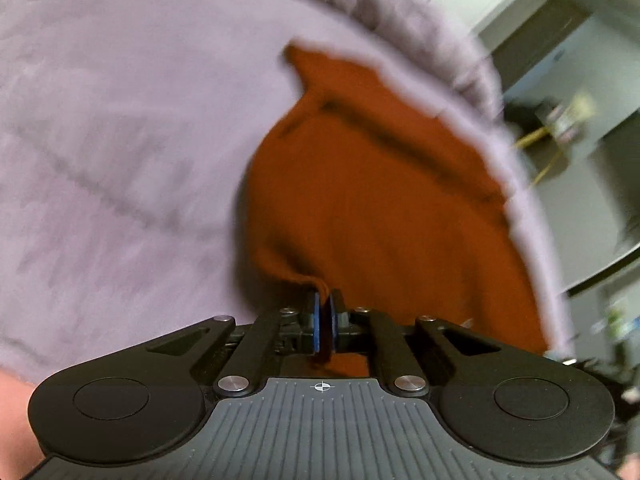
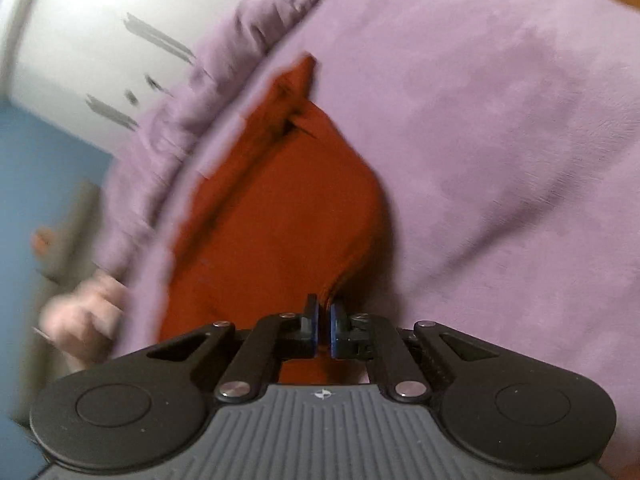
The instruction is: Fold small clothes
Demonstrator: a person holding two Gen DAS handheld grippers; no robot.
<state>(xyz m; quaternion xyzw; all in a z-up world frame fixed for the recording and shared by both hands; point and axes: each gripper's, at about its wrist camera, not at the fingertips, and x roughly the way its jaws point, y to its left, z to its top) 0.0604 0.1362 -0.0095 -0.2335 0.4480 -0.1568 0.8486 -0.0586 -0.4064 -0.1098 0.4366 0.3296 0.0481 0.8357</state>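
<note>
A small rust-orange garment (image 1: 372,208) lies on a lilac bedspread (image 1: 120,140). In the left wrist view my left gripper (image 1: 325,300) is shut on the garment's near corner, and a fold of orange cloth passes between the blue pads. The right wrist view shows the same orange garment (image 2: 272,216) running away from me along the bed's edge. There my right gripper (image 2: 324,304) is shut on another near corner, with cloth pinched between its pads. Both views are blurred.
The lilac bedspread (image 2: 500,120) ends in a gathered frill (image 2: 168,128) at the edge of the bed. A hand (image 2: 84,312) shows at the lower left of the right wrist view. White cupboards (image 2: 80,40) and a blue floor (image 2: 44,168) lie beyond the bed.
</note>
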